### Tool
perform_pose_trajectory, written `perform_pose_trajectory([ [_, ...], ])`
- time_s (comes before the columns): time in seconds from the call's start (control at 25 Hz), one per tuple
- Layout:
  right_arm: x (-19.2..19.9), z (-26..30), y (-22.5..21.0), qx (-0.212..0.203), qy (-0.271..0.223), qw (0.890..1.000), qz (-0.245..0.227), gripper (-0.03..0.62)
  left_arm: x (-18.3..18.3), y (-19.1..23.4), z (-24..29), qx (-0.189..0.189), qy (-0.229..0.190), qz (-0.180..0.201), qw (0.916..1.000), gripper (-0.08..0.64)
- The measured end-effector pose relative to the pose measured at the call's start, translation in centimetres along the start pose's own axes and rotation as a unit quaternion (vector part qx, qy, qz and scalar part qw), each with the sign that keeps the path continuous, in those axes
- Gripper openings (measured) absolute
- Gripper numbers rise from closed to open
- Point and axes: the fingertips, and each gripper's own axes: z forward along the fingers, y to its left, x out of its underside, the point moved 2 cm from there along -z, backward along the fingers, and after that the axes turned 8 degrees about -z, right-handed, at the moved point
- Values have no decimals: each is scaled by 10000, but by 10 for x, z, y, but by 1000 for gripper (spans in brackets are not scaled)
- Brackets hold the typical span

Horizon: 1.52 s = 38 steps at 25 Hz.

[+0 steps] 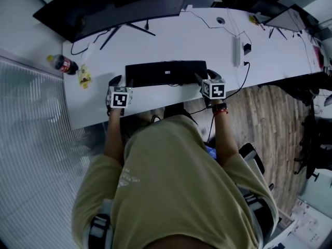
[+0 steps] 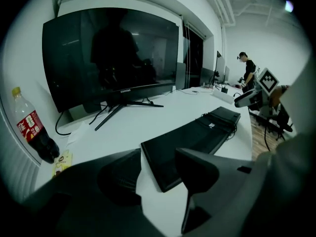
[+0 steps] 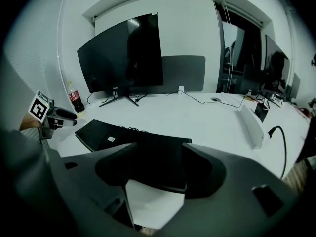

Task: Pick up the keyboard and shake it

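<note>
White counter (image 1: 171,40) below a dark monitor (image 1: 119,4), with the black keyboard (image 1: 166,72) lying flat on it, the left hand-held gripper (image 2: 159,157) and right hand-held gripper (image 3: 158,154) hover at its two ends, jaws spread wide and clamping nothing, so lifting and shaking seem yet to begin.

Open desk (image 1: 171,40) is left before the keyboard (image 1: 166,72) and past both its ends. Behind it, passage is blocked by the monitor (image 1: 114,4) and stand legs (image 1: 115,37). The left edge is narrowed by a bottle (image 1: 63,64), the right by a power strip (image 1: 237,51) and cables (image 1: 244,79).
</note>
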Motion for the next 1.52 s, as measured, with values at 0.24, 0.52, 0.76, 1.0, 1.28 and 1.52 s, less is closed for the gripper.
perform_pose_trajectory([
  [0.24,-41,8,11,-94,-385,9992,-14,276,-49,-10,0,158,-487,-312,9982,187],
  [0.52,-98,1,23,-167,-951,9953,-57,238,-96,-22,-6,282,-950,-349,9945,160],
  [0.76,-145,-14,33,-174,-1454,9891,-149,201,-134,-38,-22,311,-1418,-367,9887,109],
  [1.0,-176,-30,43,-181,-1787,9835,-198,152,-166,-53,-38,275,-1812,-434,9821,74],
  [1.28,-197,-47,48,-146,-2132,9766,-243,100,-199,-69,-61,178,-2235,-361,9739,34],
  [1.52,-209,-61,47,-120,-2378,9711,-190,63,-209,-77,-67,208,-2448,-549,9678,20],
])
